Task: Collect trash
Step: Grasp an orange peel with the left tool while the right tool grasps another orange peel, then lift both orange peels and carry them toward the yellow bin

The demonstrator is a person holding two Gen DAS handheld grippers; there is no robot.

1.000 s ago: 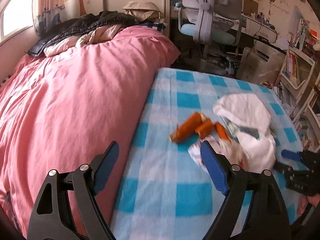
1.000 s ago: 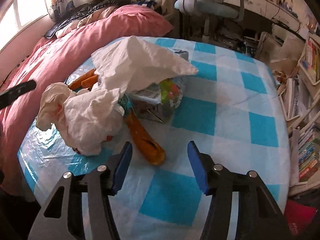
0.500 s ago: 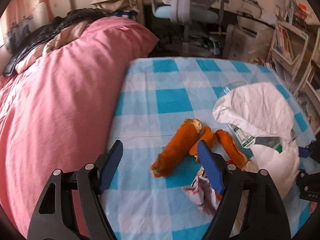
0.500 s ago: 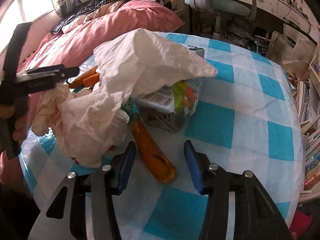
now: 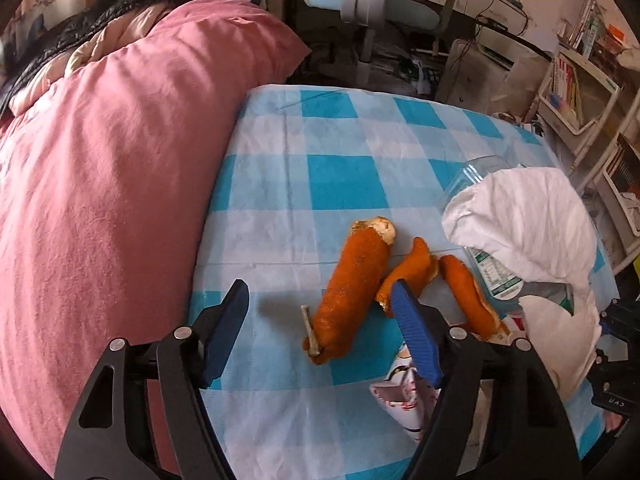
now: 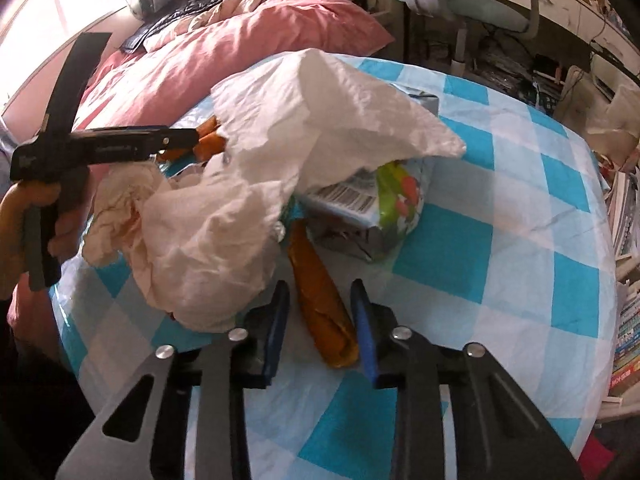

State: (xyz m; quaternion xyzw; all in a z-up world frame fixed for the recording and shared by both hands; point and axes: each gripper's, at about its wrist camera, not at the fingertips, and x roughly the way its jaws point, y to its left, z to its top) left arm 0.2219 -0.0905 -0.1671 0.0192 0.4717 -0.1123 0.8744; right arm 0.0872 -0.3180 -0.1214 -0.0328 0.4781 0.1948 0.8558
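Note:
Three pieces of orange peel lie on the blue-checked table (image 5: 340,176). The biggest rolled peel (image 5: 352,288) sits between the fingers of my left gripper (image 5: 318,286), whose jaws are closing but stand well clear of it. Two smaller peels (image 5: 408,268) lie just to its right. In the right wrist view another long peel (image 6: 320,304) lies between the closing jaws of my right gripper (image 6: 320,284); the right pad (image 6: 364,332) is at its edge, the left pad a sliver away. A hand (image 6: 24,216) holds the left gripper (image 6: 176,136) beyond the crumpled white paper (image 6: 320,120).
Under the white paper (image 5: 520,216) are a snack wrapper (image 6: 380,200) and a labelled plastic bottle (image 5: 496,276). A small printed wrapper (image 5: 400,396) lies near the front. A pink quilt (image 5: 120,160) borders the table's left; an office chair (image 5: 380,0) and bookshelves (image 5: 580,92) stand behind.
The left gripper came down and in over the big peel, its jaws narrowing. The right gripper's jaws narrowed a lot around the long peel. The left gripper entered the right wrist view.

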